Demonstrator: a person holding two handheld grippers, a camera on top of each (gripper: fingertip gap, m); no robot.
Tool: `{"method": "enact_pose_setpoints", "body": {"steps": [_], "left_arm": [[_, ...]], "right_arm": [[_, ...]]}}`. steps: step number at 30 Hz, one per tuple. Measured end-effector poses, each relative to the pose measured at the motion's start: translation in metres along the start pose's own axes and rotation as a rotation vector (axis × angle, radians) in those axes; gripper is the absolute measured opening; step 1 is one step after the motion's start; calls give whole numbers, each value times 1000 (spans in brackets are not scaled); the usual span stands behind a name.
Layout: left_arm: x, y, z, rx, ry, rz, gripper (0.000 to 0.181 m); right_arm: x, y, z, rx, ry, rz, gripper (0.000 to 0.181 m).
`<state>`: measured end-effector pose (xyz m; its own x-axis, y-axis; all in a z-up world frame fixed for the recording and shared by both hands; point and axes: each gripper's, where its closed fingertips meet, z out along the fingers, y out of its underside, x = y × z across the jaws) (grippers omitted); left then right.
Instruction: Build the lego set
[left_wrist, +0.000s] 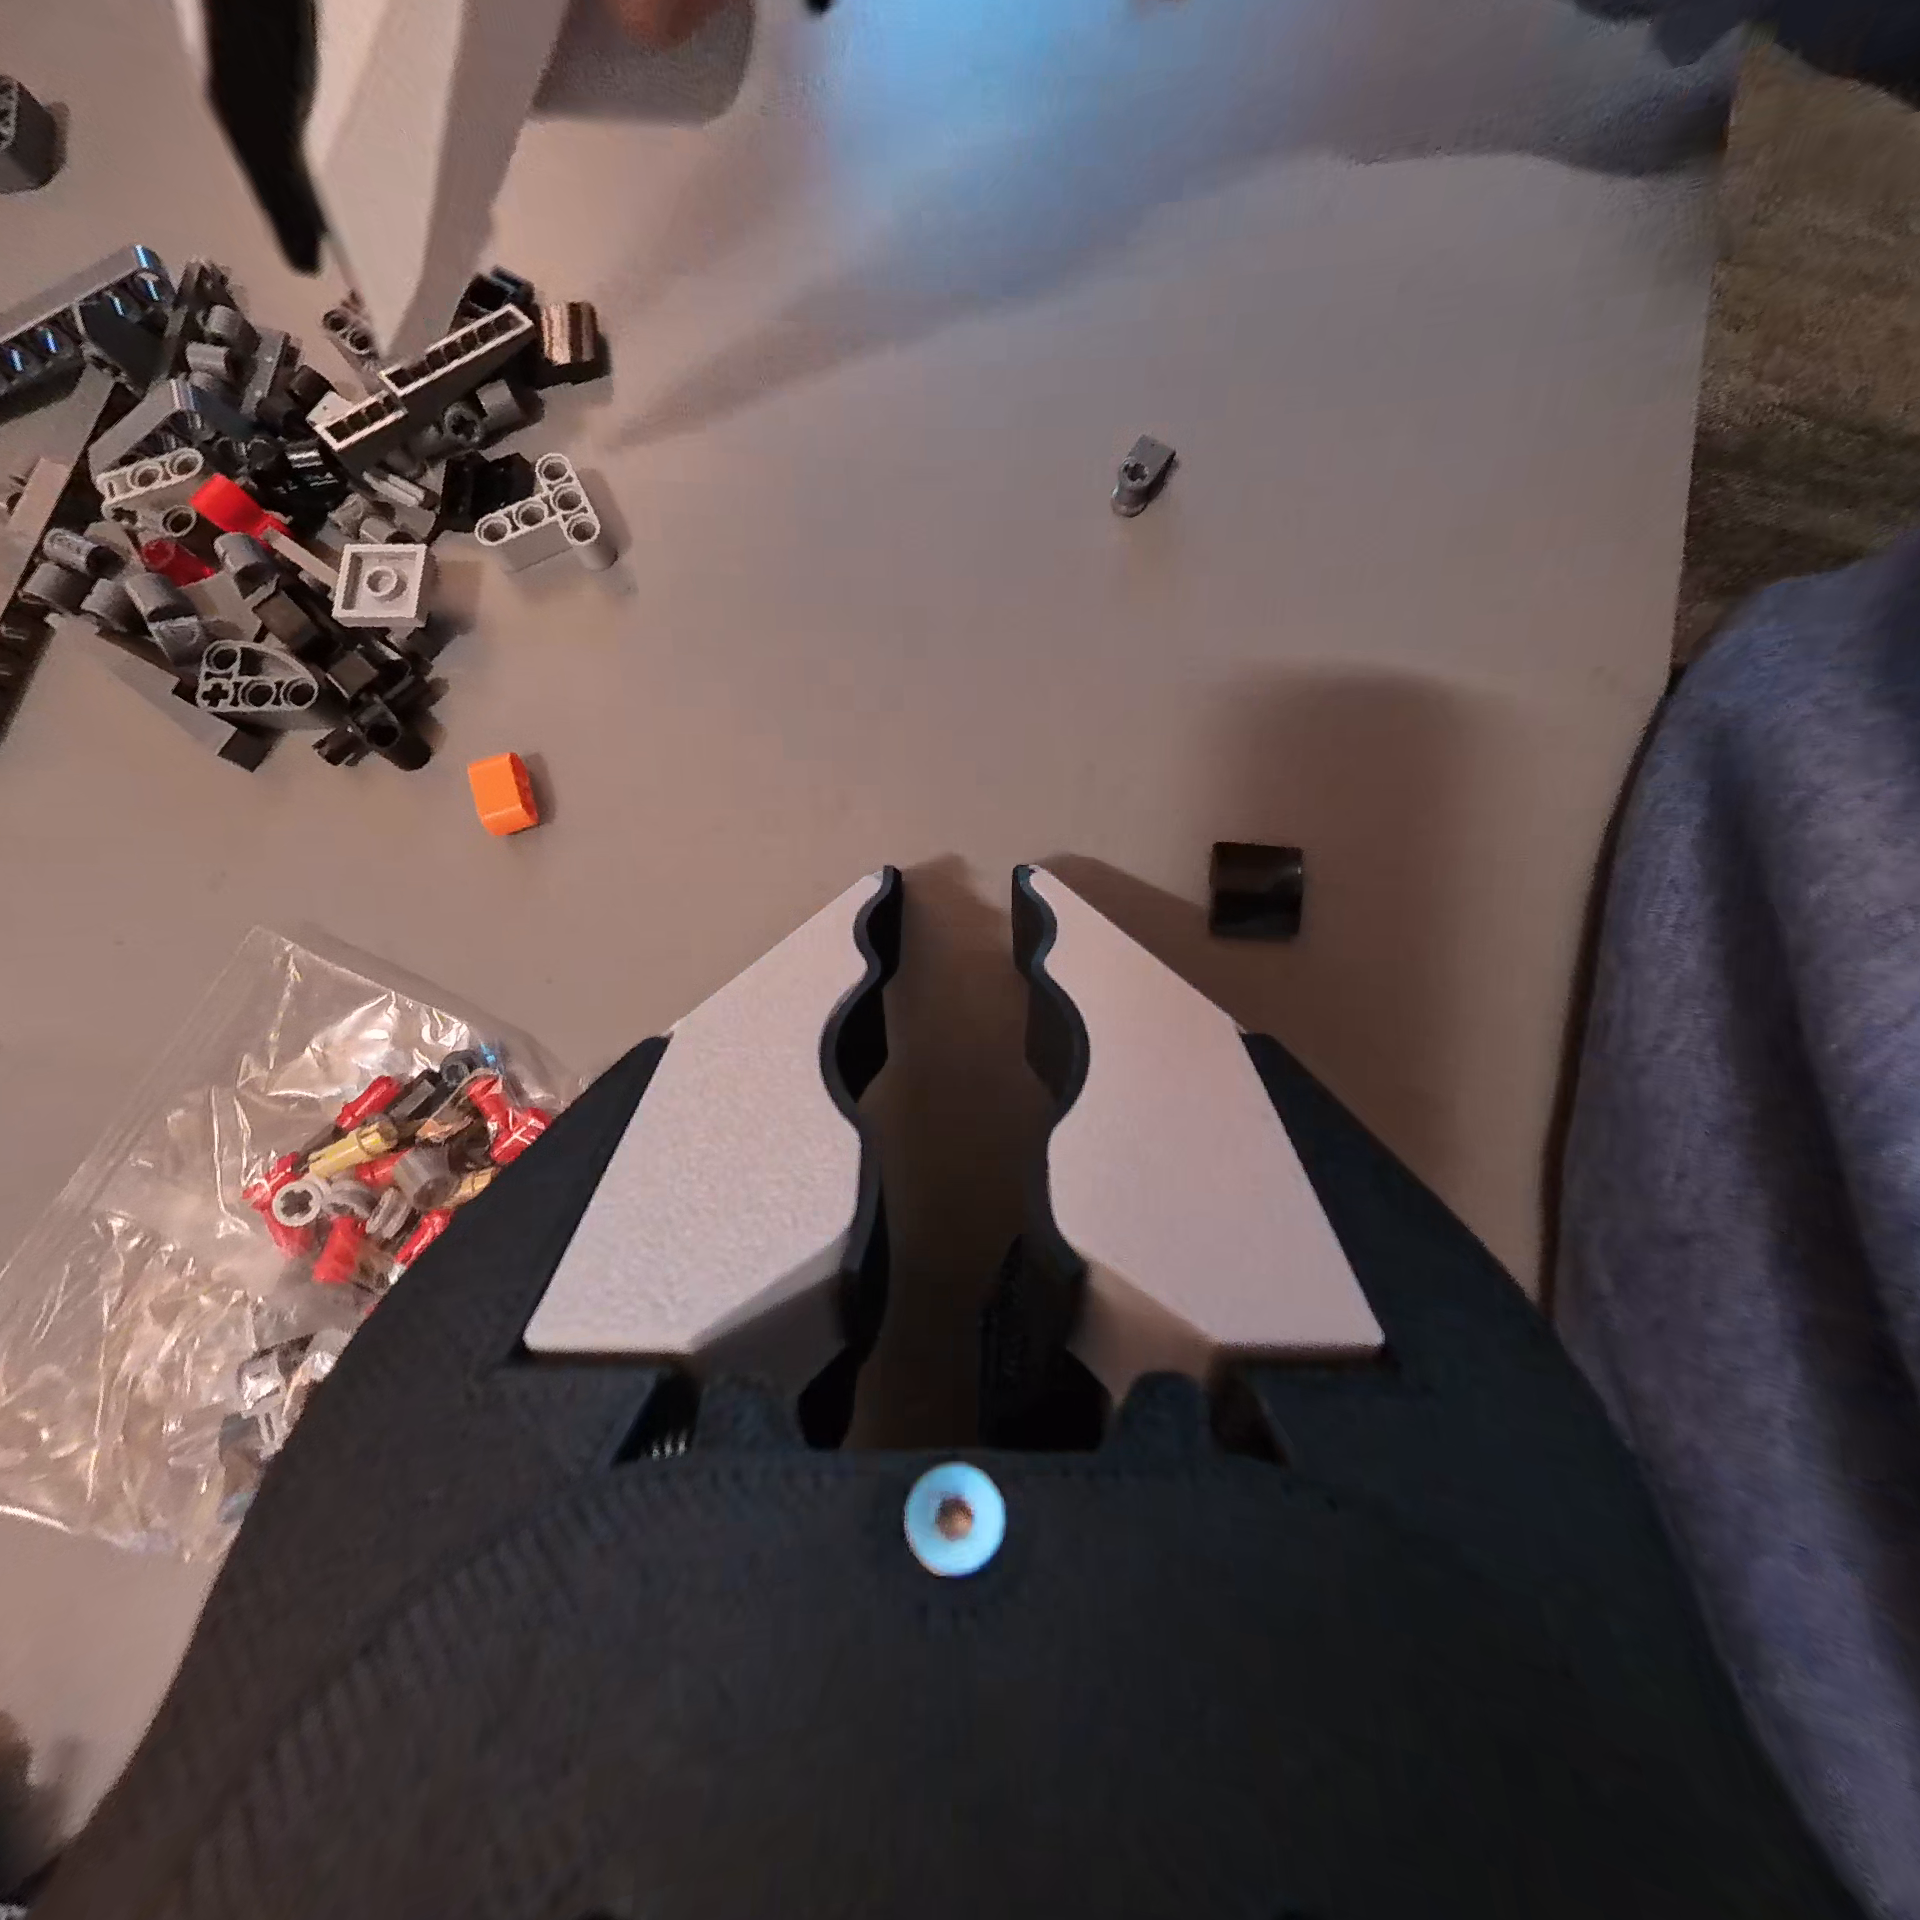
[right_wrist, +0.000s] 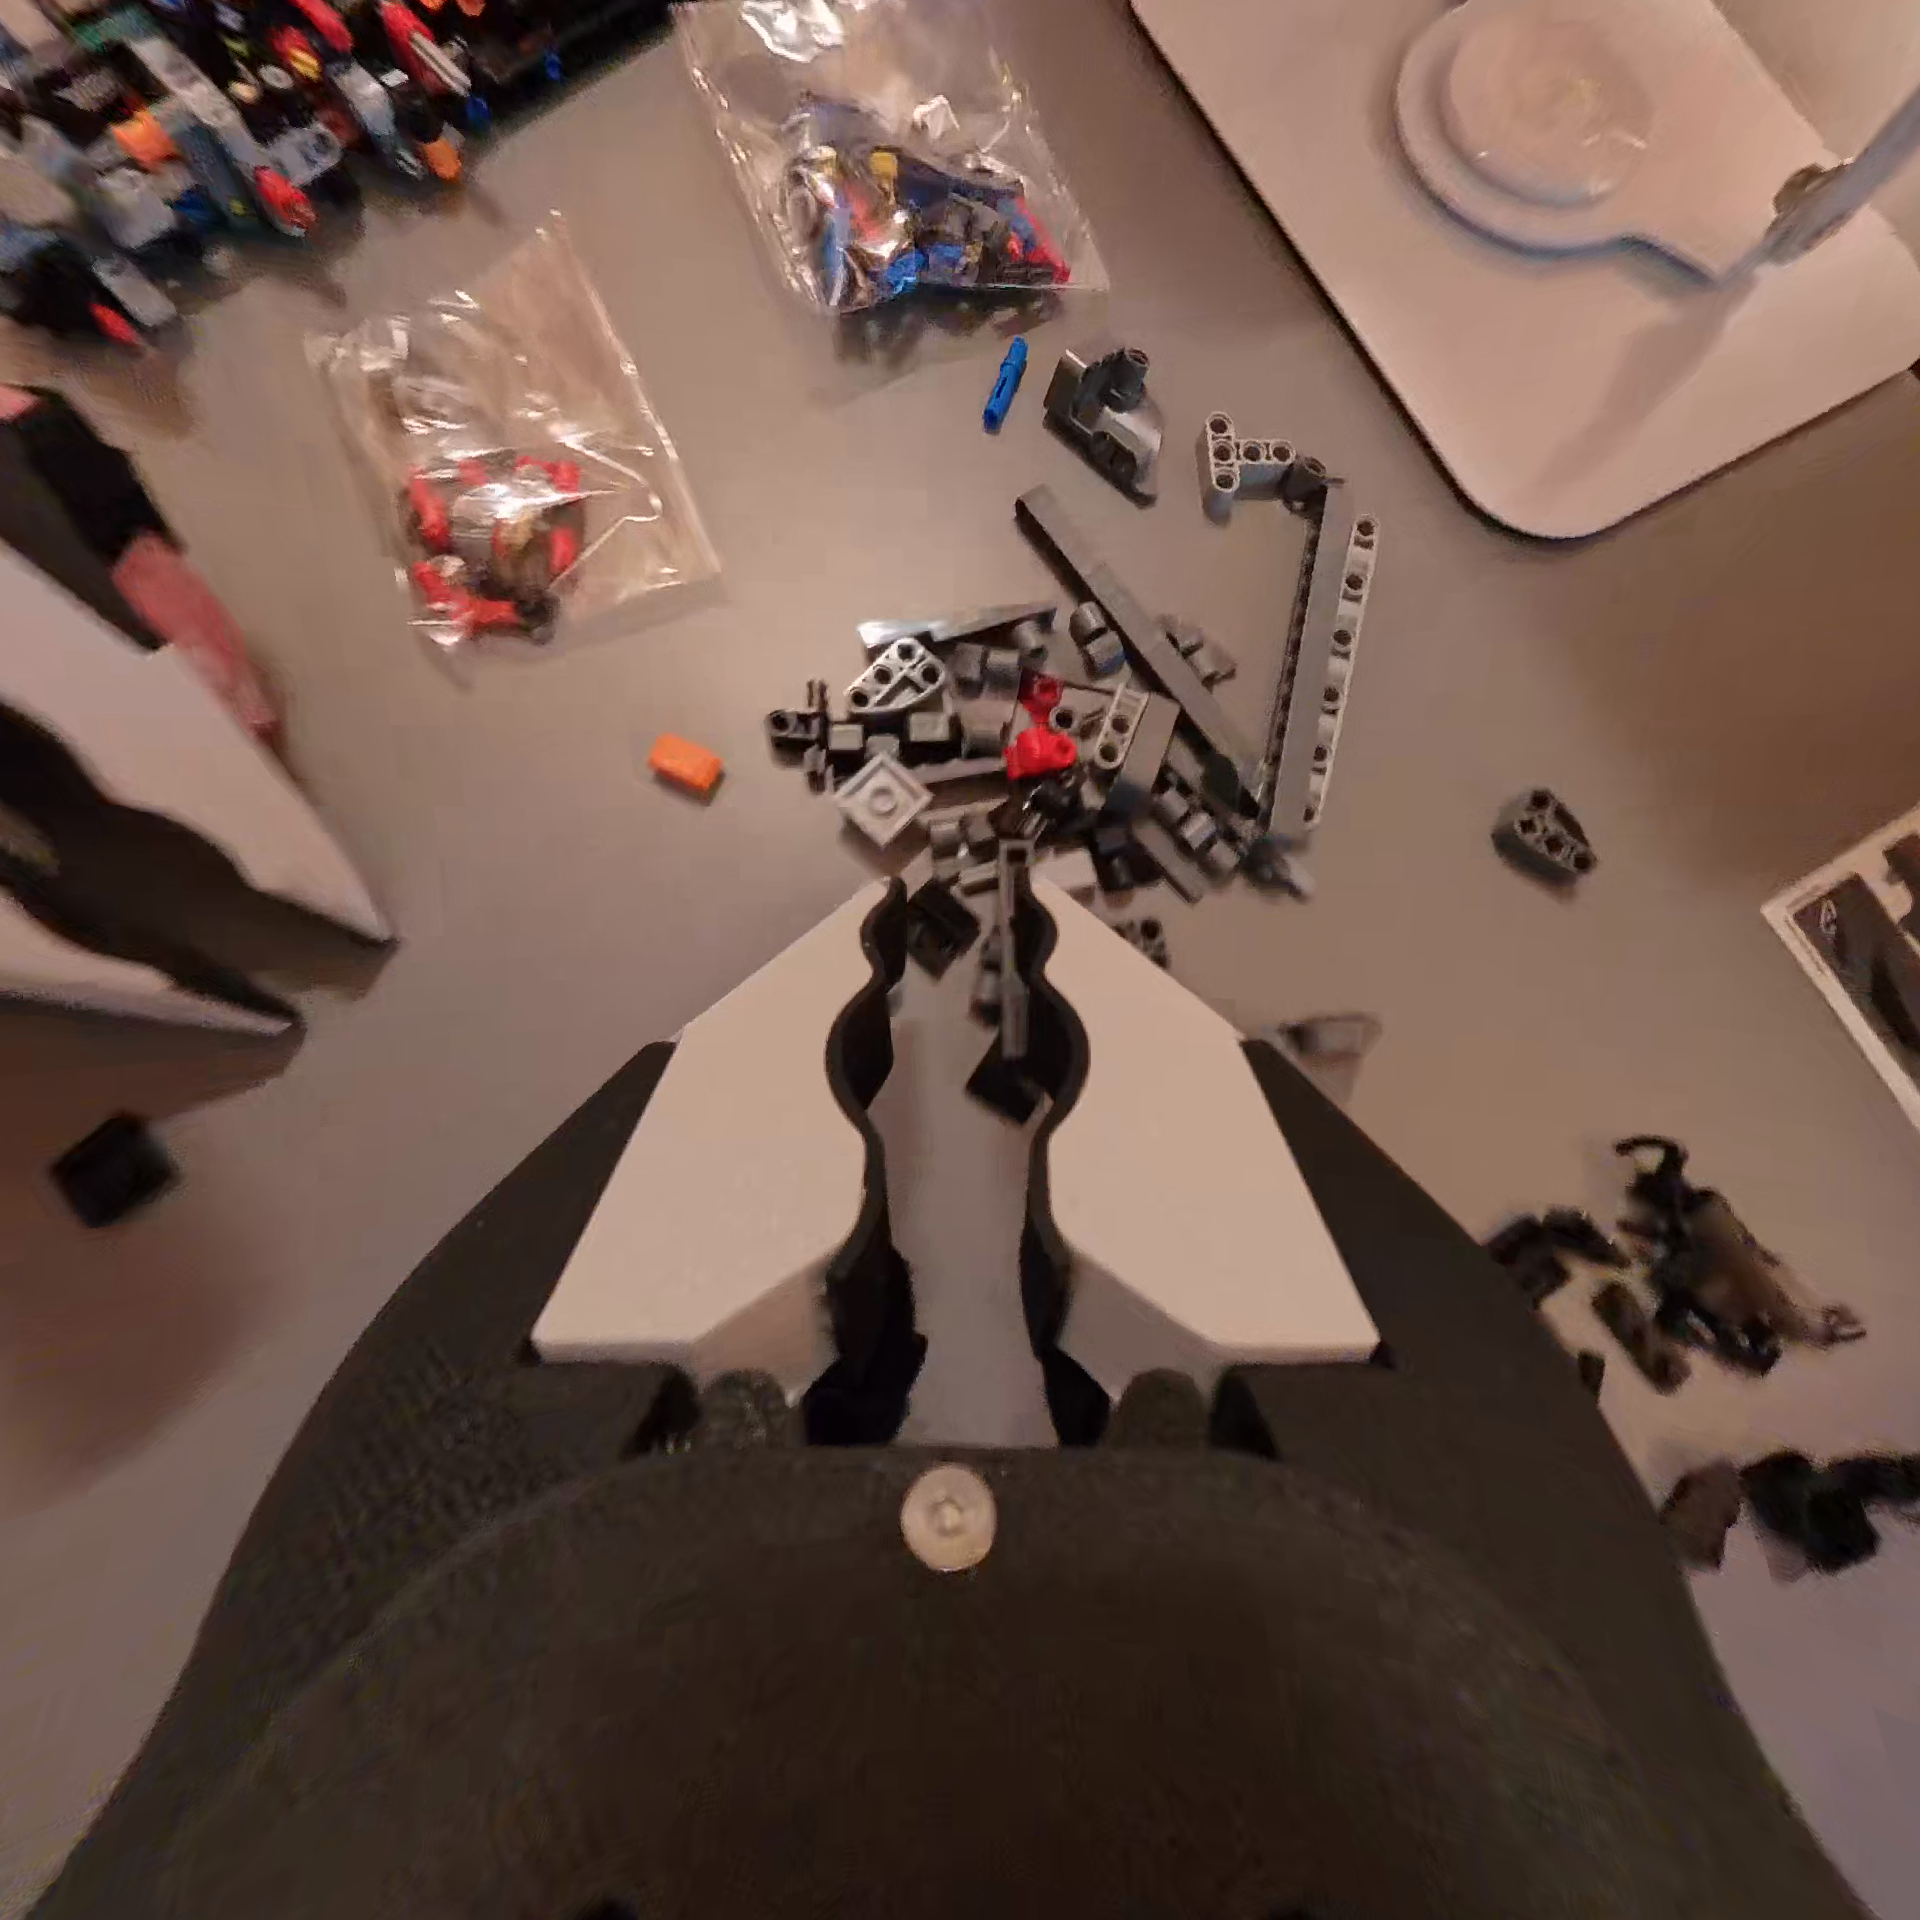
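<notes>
A pile of loose grey and black lego pieces (right_wrist: 1049, 748) lies on the grey table, with a red piece (right_wrist: 1039, 748) and a square light grey plate (right_wrist: 883, 805) in it. My right gripper (right_wrist: 964, 891) is open and hovers over the pile's near edge; a thin grey rod (right_wrist: 1013, 956) shows between its fingers, not gripped. The pile also shows in the left wrist view (left_wrist: 260, 499). My left gripper (left_wrist: 958, 881) is open and empty above bare table, between an orange piece (left_wrist: 504, 792) and a black piece (left_wrist: 1255, 890). It also shows in the right wrist view (right_wrist: 156, 831).
Clear bags of small pieces (right_wrist: 509, 499) (right_wrist: 914, 208) (left_wrist: 312, 1195) lie around. A partly built model (right_wrist: 208, 125) stands far left. A white stand base (right_wrist: 1507, 312), a booklet (right_wrist: 1860, 935), dark pieces (right_wrist: 1683, 1278), a small grey piece (left_wrist: 1141, 473) and a person's leg (left_wrist: 1766, 1143) are to the right. There is about 15 cm between the tips of the two grippers. To the square light grey plate (right_wrist: 883, 805): right tips about 4 cm, left tips about 12 cm. It is also in sight in the left wrist view (left_wrist: 388, 570).
</notes>
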<state>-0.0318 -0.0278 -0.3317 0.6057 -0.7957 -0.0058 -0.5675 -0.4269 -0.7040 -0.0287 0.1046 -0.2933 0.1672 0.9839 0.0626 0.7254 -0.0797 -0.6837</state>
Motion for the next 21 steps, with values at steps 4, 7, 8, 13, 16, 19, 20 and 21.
{"method": "enact_pose_setpoints", "body": {"steps": [4,7,8,13,16,19,20,21], "left_arm": [[0,0,-1,9,9,-6,19],[0,-1,-1,19,16,-14,18],[-1,-1,-1,22,18,-15,18],[-1,-2,-2,32,28,-25,17],[-1,-2,-2,35,32,-28,17],[-1,-3,-2,38,34,-32,17],[-2,-3,-2,36,31,-32,17],[-3,-2,-2,33,25,-30,18]], "right_arm": [[13,-7,25,-46,-5,-3,18],[13,-13,37,-50,-31,-12,16],[12,-14,40,-52,-36,-21,16],[18,-12,54,-92,-43,-32,7],[18,-12,55,-87,-66,-18,5],[18,-16,50,-57,-73,-14,4],[17,-19,46,-35,-79,-4,4],[18,-23,38,-7,-75,3,4]]}}
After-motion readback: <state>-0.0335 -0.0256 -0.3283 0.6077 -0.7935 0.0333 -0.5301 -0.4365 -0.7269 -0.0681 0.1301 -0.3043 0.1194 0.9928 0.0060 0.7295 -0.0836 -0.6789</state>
